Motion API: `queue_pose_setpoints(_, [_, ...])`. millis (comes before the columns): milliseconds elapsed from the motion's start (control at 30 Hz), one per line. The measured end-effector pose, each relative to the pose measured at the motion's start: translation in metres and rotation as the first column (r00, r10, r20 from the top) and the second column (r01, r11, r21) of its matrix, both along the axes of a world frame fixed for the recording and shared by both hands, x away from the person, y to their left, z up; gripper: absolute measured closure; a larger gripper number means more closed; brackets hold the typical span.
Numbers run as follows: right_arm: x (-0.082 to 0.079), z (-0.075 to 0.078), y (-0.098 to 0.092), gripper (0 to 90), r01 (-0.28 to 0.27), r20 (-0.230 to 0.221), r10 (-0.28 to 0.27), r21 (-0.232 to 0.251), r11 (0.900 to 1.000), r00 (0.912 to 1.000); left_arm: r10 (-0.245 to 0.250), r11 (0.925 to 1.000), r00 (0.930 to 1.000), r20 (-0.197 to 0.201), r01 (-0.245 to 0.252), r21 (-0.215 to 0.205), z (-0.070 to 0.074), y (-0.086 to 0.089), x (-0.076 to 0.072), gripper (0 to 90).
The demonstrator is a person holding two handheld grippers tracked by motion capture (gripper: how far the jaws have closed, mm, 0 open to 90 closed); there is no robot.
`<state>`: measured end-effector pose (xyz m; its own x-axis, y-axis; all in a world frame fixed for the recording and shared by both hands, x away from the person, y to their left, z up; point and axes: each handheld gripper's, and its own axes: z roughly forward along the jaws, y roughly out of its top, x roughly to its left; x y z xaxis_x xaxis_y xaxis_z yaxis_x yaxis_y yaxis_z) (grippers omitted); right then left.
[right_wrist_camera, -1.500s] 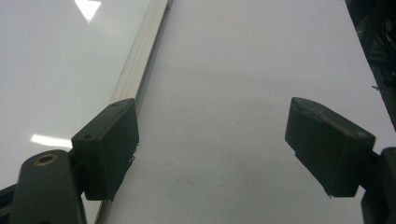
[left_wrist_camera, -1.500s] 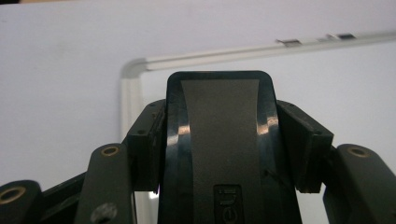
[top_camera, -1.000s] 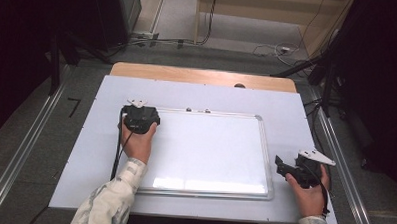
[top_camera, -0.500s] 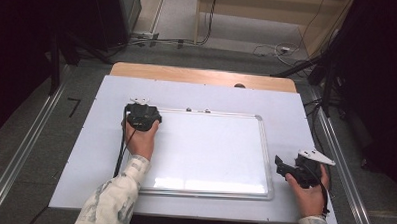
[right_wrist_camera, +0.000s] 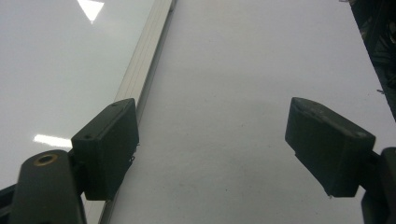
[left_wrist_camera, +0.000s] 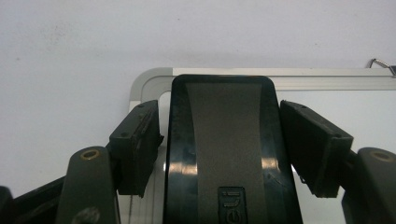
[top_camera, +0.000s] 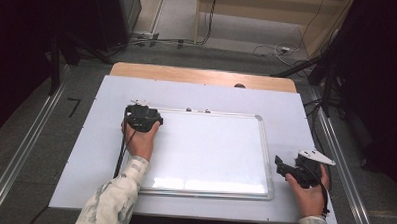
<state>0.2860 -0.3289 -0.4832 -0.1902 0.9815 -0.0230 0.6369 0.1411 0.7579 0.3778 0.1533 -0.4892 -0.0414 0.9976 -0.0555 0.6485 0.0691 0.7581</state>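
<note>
The eraser [left_wrist_camera: 227, 154] lies on the whiteboard's [top_camera: 210, 147] far-left corner, lengthwise between the left tongs [left_wrist_camera: 227, 149], whose jaws have just been opening off it; right tongs [right_wrist_camera: 224, 154] gape wide, well apart.

Setting: a lab or recording workspace, not a home. Evidence, high view: a wooden table [top_camera: 203, 75] topped by a white sheet [top_camera: 286, 110], with a framed whiteboard [top_camera: 210, 147] laid flat on it as the work surface. Metal rails [top_camera: 22, 146] run along both sides of the table over grey carpeted floor [top_camera: 31, 111]. Loose cables [top_camera: 268, 49] and a plug lie on the floor beyond. Dark equipment stands [top_camera: 333, 71] and black drapes flank the area; plain wooden panelling [top_camera: 270, 4] at the back.
</note>
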Motion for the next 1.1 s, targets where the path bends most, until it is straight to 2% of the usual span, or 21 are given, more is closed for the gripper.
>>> queue_pose_setpoints(267, [0.0,0.0,0.001,15.9,-0.001,0.0,0.001,-0.003,1.0,1.0,-0.043,0.9983,0.9971,0.064,0.045,-0.036,0.015,0.004,-0.02,27.7])
queue_pose_setpoints(500, [0.0,0.0,0.002,15.9,0.0,-0.003,0.0,-0.005,1.0,1.0,-0.104,0.9903,0.9889,0.106,0.113,-0.081,0.025,0.01,-0.049,25.7])
queue_pose_setpoints(633, [0.0,0.0,0.002,15.9,0.001,-0.002,-0.001,-0.004,1.0,1.0,-0.139,0.9859,0.9822,0.126,0.149,-0.075,0.026,0.018,-0.069,25.5])
queue_pose_setpoints(767, [0.0,0.0,0.002,15.9,0.002,-0.003,-0.002,-0.006,1.0,1.0,-0.142,0.9842,0.9797,0.141,0.155,-0.086,0.027,0.031,-0.087,25.5])
queue_pose_setpoints(900, [0.0,0.0,0.002,15.9,0.002,-0.002,-0.002,-0.003,1.0,1.0,-0.145,0.9852,0.9809,0.13,0.155,-0.073,0.023,0.046,-0.103,25.5])
queue_pose_setpoints(1100, [-0.001,0.001,0.0,15.9,0.007,0.0,-0.007,0.001,1.0,1.0,-0.108,0.9925,0.9895,0.096,0.113,-0.047,0.012,0.075,-0.126,25.5])
